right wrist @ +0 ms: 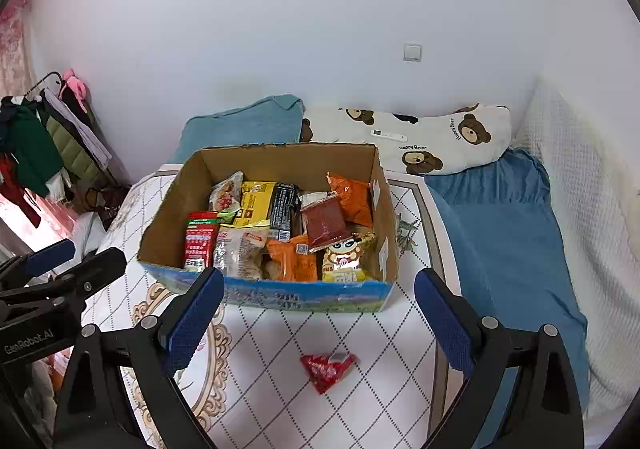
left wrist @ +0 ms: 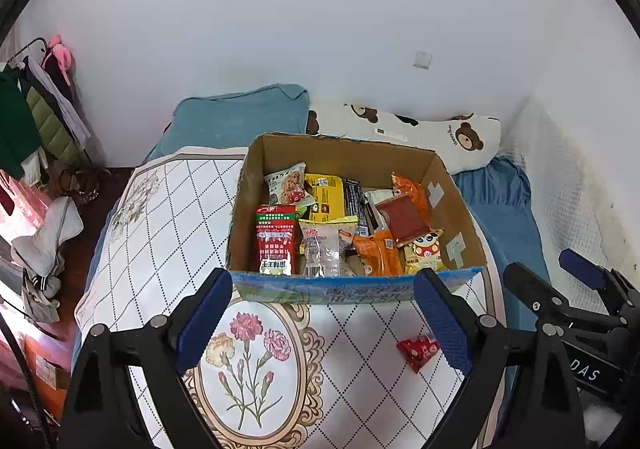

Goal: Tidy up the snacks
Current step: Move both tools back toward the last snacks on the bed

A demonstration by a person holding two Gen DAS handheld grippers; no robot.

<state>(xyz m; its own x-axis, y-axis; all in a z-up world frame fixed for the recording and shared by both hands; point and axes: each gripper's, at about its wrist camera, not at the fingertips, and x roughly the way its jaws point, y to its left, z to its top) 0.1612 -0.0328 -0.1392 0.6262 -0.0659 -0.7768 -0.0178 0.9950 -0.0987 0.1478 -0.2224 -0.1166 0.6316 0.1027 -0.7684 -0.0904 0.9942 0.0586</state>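
Held the left tool (left wrist: 324,281) spread wide above the tabletop (left wrist: 160,229), nothing between its blue pads (left wrist: 204,317), pointed at the near wall of the cardboard box (left wrist: 340,145). Held the right tool (right wrist: 320,279) released in the same way, also gripping nothing, just beside the left one and facing the same box front. Found most of the snacks already inside the box: a red-and-green carton (left wrist: 276,241) upright at the near left, a clear bun wrapper (left wrist: 326,245) next to it, orange packets (left wrist: 378,253) and a cartoon-faced pack (left wrist: 424,253) toward the near right, a yellow packet (left wrist: 324,197) and a dark red sachet (left wrist: 402,219) further back. Saw one small red packet (right wrist: 328,367) lying loose on the patterned tabletop, apart from the box and nearer than its front wall, between the right tool's fingers in the right wrist view and close by the left tool's right finger in the left wrist view. Noted bare cloth around that packet on all sides, with the box wall the only obstacle beyond it. Noted the tabletop edge close on the right, dropping to blue bedding (right wrist: 500,229), and a white textured cover further right. Saw a bear-print pillow (right wrist: 440,141) with a white thermometer-like stick (right wrist: 388,136) on it behind the box, a teal pillow (left wrist: 240,117) beside it, and a loaded clothes rack (left wrist: 40,121) well off to the left.
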